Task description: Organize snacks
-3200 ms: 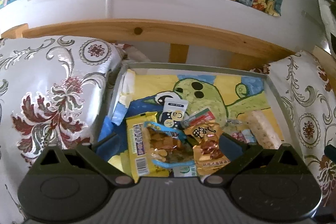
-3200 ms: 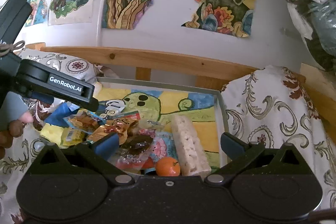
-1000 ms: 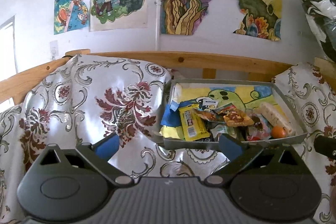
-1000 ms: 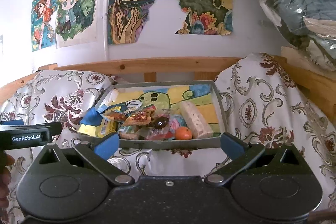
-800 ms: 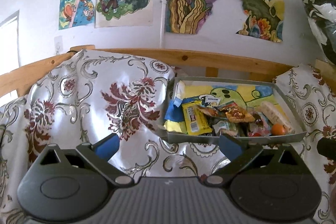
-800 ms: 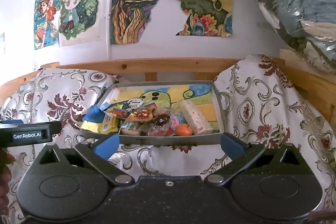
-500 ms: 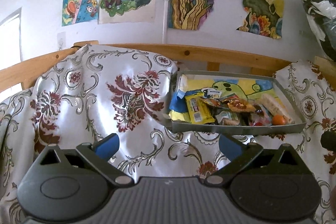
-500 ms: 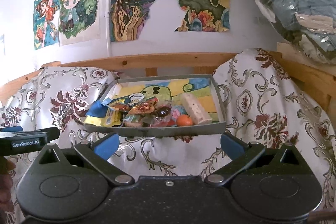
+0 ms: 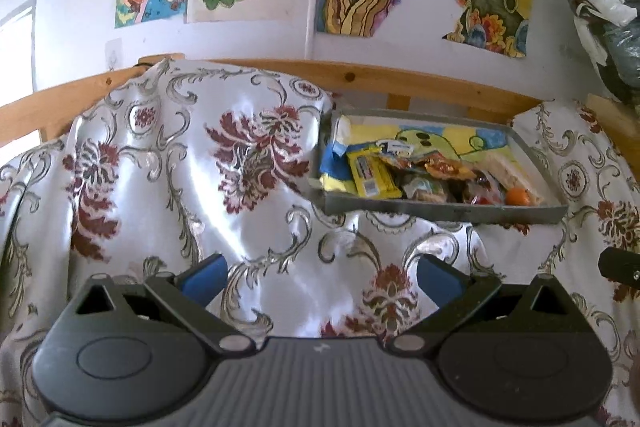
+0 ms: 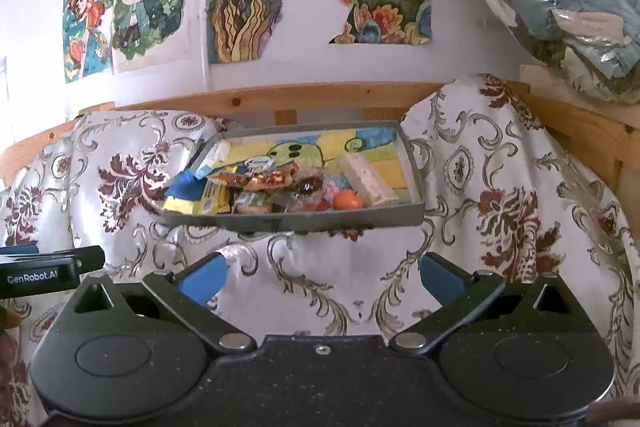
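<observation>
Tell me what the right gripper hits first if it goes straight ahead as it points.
Probably the patterned cloth draped below the tray. The right gripper, jaws open and empty, aims at that fabric, with the tray's front wall just above the line. Depth is unclear.

We read "GenRobot.AI" in white letters on the black left gripper (image 10: 52,269), lower left of the grey snack tray (image 10: 320,221), its last letter partly hidden

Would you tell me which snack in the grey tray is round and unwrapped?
The small orange fruit near the tray's front right; the others are flat packets or a pale bar.
</observation>
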Demonstrator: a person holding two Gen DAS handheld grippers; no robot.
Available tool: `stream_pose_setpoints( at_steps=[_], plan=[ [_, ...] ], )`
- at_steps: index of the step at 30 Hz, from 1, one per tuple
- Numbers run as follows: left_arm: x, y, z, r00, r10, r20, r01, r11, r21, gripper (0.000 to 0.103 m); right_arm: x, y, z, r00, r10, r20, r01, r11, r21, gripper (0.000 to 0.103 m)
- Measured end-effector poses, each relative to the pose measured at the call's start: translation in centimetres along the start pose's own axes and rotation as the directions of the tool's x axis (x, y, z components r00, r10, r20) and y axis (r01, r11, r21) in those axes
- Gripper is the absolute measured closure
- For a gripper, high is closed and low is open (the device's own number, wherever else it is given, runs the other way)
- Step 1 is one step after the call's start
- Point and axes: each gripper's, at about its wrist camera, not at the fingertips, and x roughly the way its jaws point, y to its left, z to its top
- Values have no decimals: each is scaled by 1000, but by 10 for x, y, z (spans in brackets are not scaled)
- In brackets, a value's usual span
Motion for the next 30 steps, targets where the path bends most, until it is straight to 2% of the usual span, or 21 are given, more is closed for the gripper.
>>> stream_pose_setpoints(
  at_steps=[16,23,30],
  plan=[
    [-16,13,-19,1000,18,-1,-18,1000,-5,0,-24,10,-17,1000,-21,-9,21,1000,-6,1],
    [-23,12,-24,1000,13,18,-13,1000,24,0,-29,15,-23,1000,-27,-13,27,999,-28,1],
    [-29,12,-35,1000,6,-1,-6,999,41,0,-34,20,-34,999,-31,-14,30,998,-54,1]
  ],
)
